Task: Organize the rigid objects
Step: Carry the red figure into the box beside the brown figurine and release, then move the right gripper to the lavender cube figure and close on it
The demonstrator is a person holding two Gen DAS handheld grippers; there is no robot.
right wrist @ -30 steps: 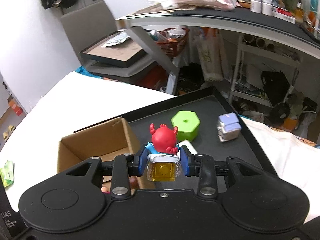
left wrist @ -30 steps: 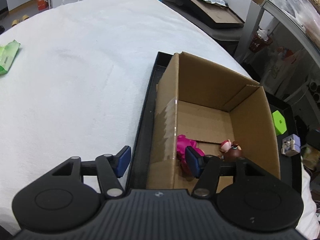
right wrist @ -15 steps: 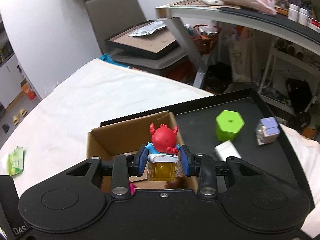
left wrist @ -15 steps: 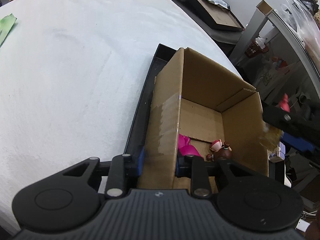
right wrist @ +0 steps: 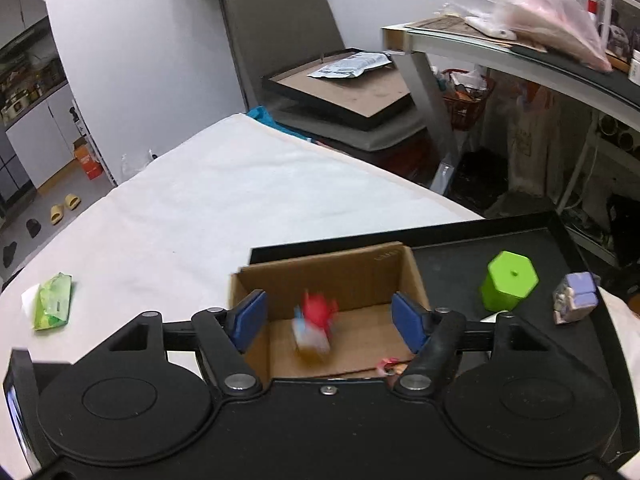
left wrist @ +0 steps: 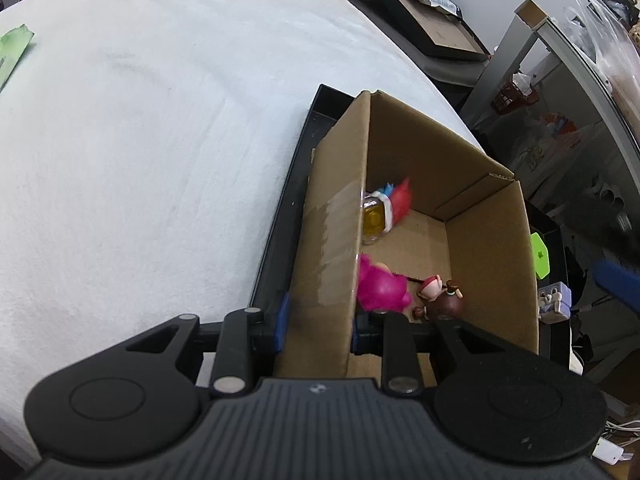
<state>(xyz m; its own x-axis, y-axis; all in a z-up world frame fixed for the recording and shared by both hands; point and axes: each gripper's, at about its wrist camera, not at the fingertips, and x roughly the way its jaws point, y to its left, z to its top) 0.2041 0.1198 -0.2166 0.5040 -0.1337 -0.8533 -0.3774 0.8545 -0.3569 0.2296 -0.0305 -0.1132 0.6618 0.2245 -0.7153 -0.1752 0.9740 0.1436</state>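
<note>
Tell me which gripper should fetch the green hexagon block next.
Right. The right gripper is open and holds nothing, and the green hexagon block stands on the black tray just to its right. The left gripper is shut on the cardboard box wall.

Even, bright indoor light falls from above, leaving the white tablecloth [left wrist: 152, 152] nearly washed out and shadows soft. Tape on the cardboard box [left wrist: 488, 248] wall shows a pale sheen. Inside the box, the red toy [right wrist: 316, 326] is smeared by motion blur. Fisheye bending curves the table edges and shelves.
</note>
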